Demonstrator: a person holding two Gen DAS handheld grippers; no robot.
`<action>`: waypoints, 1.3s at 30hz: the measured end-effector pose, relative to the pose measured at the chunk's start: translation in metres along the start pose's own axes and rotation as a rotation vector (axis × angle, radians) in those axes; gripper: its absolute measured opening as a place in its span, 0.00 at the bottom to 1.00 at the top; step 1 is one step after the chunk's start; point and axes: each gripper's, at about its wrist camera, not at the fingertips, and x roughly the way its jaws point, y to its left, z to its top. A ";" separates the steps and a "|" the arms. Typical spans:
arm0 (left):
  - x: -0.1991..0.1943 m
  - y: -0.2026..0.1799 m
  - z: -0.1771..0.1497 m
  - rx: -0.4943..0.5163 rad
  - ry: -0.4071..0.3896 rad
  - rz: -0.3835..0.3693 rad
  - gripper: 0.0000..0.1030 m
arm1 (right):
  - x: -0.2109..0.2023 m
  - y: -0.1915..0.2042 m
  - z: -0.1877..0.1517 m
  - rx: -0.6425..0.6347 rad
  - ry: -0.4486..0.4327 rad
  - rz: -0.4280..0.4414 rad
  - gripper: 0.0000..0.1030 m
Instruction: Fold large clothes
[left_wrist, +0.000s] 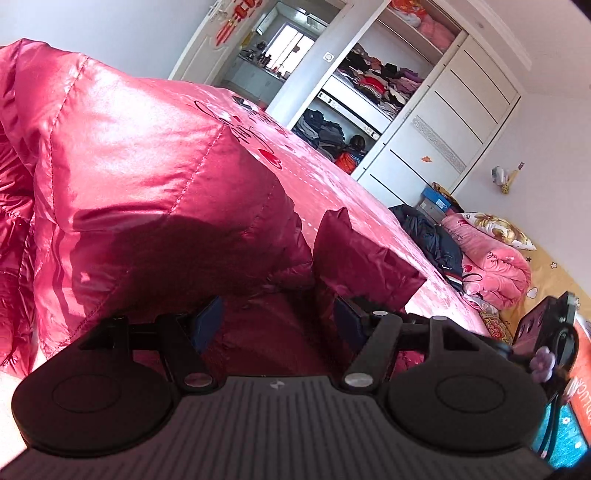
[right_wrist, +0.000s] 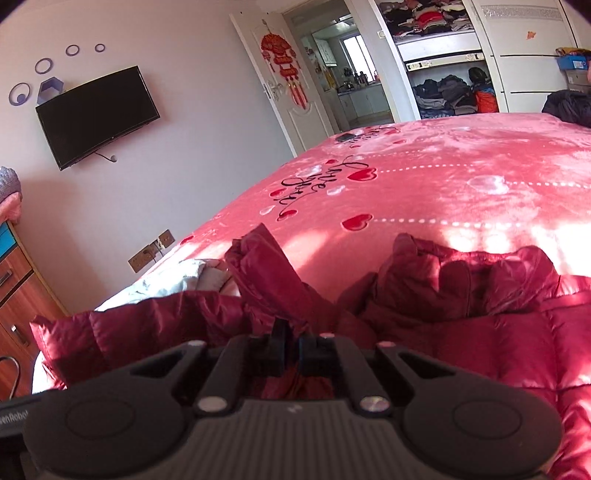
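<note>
The red puffer jacket (right_wrist: 480, 332) lies on the near part of the bed (right_wrist: 443, 177), puffed up and rumpled rather than flat — I'd say the folding is at an early or middle stage at best, with no tidy rectangle anywhere in sight. One part, a sleeve or cuff by the look of it (right_wrist: 266, 266), stands up toward the left side in the right wrist view, and the collar (right_wrist: 461, 269) bunches up beyond it.

The right gripper (right_wrist: 291, 350) has its fingers drawn together, and dark red fabric shows right at the tips; it looks pinched on a fold of the jacket, though the pads themselves are mostly hidden. The left gripper (left_wrist: 279, 317) has its fingers well apart, with jacket fabric bulging in the gap between them. I can't see either pad (left_wrist: 210, 314) pressing on it, so I take it as not gripping.

What's left, as I judge it: bringing the sleeves in, flattening the body, then folding it over.

Room is good ahead — the pink spread runs wide and bare beyond the jacket, apart from a small dark thing (right_wrist: 345, 137) far off near the foot. The left edge of the bed sits close by the jacket in the right wrist view, with a wooden cabinet (right_wrist: 14, 288) just past it. On the other side, a dark garment (left_wrist: 432, 236) and pink bedding (left_wrist: 495, 266) crowd that edge.
</note>
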 end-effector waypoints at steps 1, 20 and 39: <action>0.000 -0.001 0.000 -0.001 -0.005 0.003 0.78 | 0.002 0.001 -0.004 0.000 0.011 0.004 0.04; 0.007 -0.012 -0.008 0.099 -0.072 -0.041 0.78 | -0.056 -0.004 -0.044 -0.024 -0.004 -0.074 0.78; 0.040 -0.015 -0.033 0.299 0.072 0.003 0.82 | -0.088 -0.123 -0.075 -0.021 0.021 -0.479 0.75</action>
